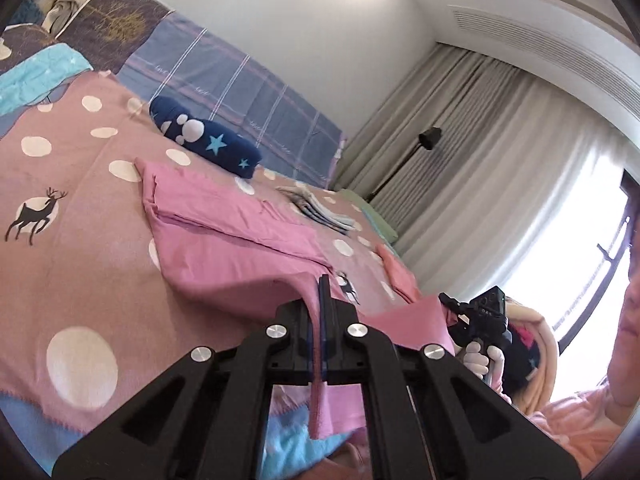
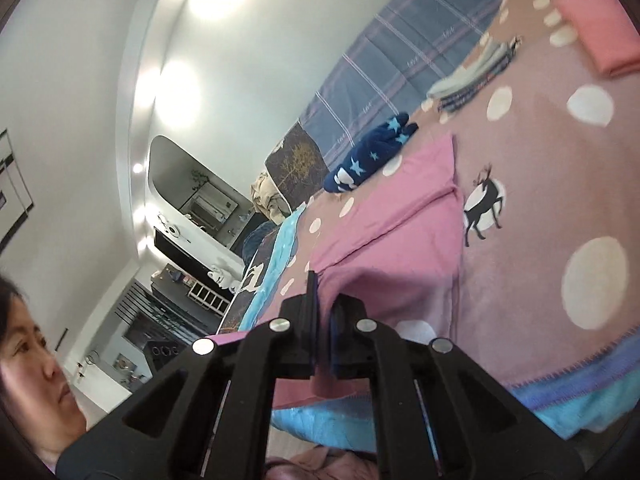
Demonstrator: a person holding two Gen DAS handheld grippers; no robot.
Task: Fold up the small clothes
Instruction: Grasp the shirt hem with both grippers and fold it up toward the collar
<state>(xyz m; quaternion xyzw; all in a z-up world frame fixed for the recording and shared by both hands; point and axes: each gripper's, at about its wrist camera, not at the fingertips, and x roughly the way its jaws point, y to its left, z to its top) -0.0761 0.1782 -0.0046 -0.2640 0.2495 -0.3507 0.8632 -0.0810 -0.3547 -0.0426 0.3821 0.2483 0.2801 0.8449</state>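
A pink garment (image 1: pixel 224 236) lies partly folded on the polka-dot bedspread (image 1: pixel 80 184). My left gripper (image 1: pixel 323 284) is shut on its near edge and lifts it off the bed; cloth hangs down between the fingers. My right gripper (image 2: pixel 324 292) is shut on another part of the same near edge of the pink garment (image 2: pixel 400 232). The right gripper also shows in the left wrist view (image 1: pixel 452 312), holding the raised pink edge.
A folded navy star-print piece (image 1: pixel 208 144) lies behind the pink garment. A striped folded stack (image 1: pixel 320 212) and a folded coral piece (image 1: pixel 400 276) lie further along the bed. The person's face (image 2: pixel 32 360) is close by. Curtains (image 1: pixel 480 168) and a floor lamp (image 1: pixel 428 140) stand beyond the bed.
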